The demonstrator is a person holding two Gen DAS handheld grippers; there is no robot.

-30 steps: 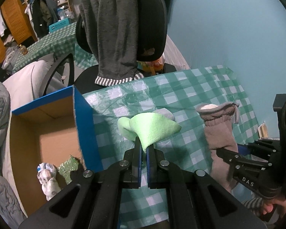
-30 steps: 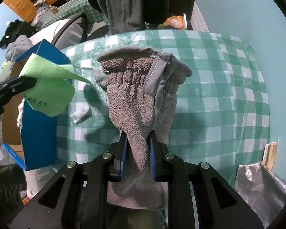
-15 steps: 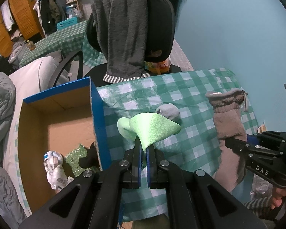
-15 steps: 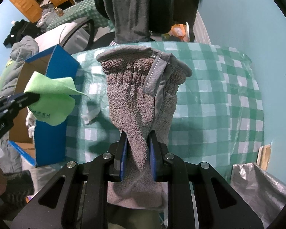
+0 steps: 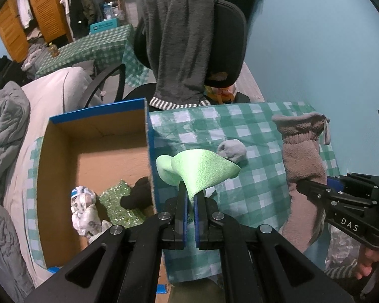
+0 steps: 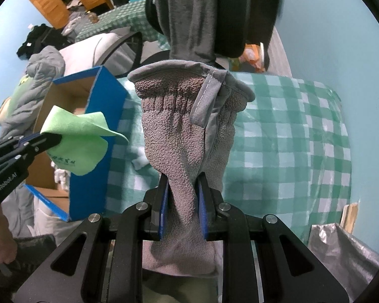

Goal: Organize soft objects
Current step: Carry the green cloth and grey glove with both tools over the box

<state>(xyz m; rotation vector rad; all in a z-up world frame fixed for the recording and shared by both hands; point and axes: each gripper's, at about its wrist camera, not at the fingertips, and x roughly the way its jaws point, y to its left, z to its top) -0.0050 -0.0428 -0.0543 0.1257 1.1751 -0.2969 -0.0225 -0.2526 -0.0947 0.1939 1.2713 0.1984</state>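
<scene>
Blue box (image 5: 149, 151) sits just left of left gripper (image 5: 188, 199), which is clamped on green cloth (image 5: 202, 169). Right gripper (image 6: 182, 194) pinches grey glove (image 6: 187, 126) above the counter (image 6: 290, 139). Step looks like carry-to-box. Next: swing left over the opening, release cloth, then glove.

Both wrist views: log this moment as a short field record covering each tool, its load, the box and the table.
left tool: shut on green cloth, held near the box's blue wall
right tool: shut on grey fleece glove, cuff up, above the table
box: open cardboard, blue outside, left of the table
box contents: patterned white fabric, sparkly green item, black item
table: green checked cover
left on table: small grey bundle
</scene>
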